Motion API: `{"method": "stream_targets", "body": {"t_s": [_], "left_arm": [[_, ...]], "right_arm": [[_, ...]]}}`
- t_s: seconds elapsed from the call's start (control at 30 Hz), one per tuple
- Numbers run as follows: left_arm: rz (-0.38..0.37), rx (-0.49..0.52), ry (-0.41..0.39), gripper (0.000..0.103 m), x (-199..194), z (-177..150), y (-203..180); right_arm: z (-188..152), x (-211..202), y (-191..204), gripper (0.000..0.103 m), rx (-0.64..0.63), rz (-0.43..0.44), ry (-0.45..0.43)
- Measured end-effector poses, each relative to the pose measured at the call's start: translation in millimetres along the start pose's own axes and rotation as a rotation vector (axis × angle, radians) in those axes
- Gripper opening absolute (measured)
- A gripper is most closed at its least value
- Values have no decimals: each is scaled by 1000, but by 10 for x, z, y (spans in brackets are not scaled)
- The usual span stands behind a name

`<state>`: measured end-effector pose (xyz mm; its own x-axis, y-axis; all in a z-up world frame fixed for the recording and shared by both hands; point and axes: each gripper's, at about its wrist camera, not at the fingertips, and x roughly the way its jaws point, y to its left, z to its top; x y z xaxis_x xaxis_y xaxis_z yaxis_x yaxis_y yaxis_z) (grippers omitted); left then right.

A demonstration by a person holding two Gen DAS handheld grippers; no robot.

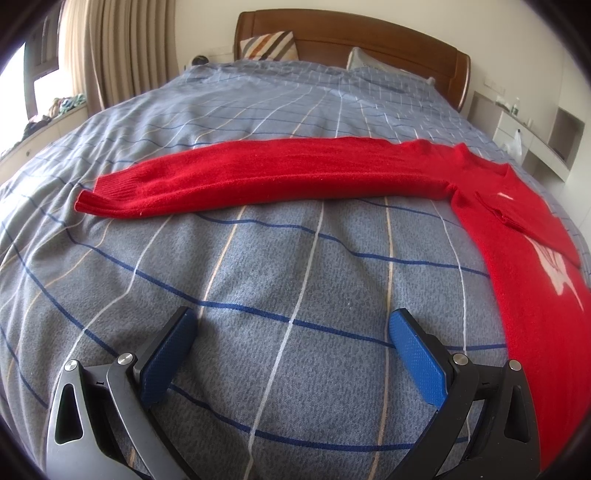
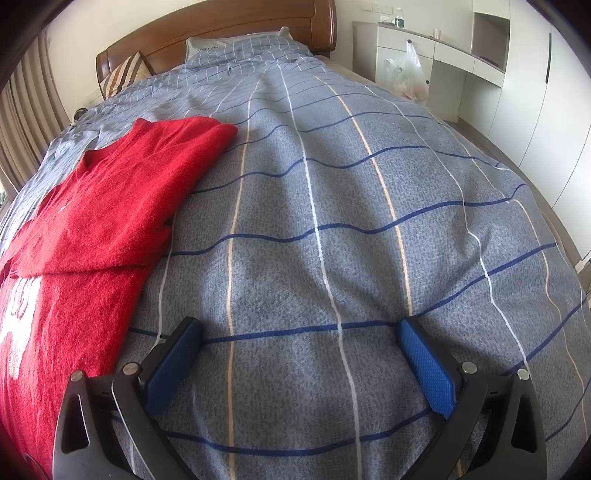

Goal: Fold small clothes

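A: Blue pads up close, left tool point(image 1: 291, 325) spread wide, nothing between them, hovering over the bed cover point(image 1: 295, 266).

B: Right tool point(image 2: 300, 336) same, spread and empty, just beside the sweater's edge.

A: Red sweater point(image 1: 524, 236) lies flat on the bed, between the two tools. One sleeve point(image 1: 258, 177) stretches straight out sideways, cuff well apart from the body.

B: Other sleeve point(image 2: 122, 206) looks already folded in across the chest. So I'd judge one sleeve done, one left, then the body fold.

A: Early-to-mid, agreed. White print on the front, too distorted to read.

B: Surface is a soft grey-blue checked cover, a few wrinkles. Wooden headboard point(image 1: 354, 33), striped cushion point(image 1: 269, 45), pillow point(image 1: 376, 62).

A: Curtains point(image 1: 99, 51) by the window on the left side, white cabinets point(image 2: 517, 74) on the right, a plastic bag point(image 2: 410, 75) hanging there.
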<state>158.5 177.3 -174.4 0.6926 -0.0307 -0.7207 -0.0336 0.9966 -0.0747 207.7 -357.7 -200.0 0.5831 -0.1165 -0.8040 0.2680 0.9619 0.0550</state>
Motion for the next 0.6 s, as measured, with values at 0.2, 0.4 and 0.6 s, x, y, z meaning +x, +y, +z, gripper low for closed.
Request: {"method": "stream_targets", "body": {"t_s": [0.2,0.4,0.6], "left_arm": [[7,10,6,103,8,-8,-21],[8,11,6,103,9,-13,-29],[10,14,2,103,9,-30,-31]], "right_arm": [[0,0,1,103,0,0,0],[-1,-1,5,103,0,0,0],[-1,-1,4,103,0,0,0]]}}
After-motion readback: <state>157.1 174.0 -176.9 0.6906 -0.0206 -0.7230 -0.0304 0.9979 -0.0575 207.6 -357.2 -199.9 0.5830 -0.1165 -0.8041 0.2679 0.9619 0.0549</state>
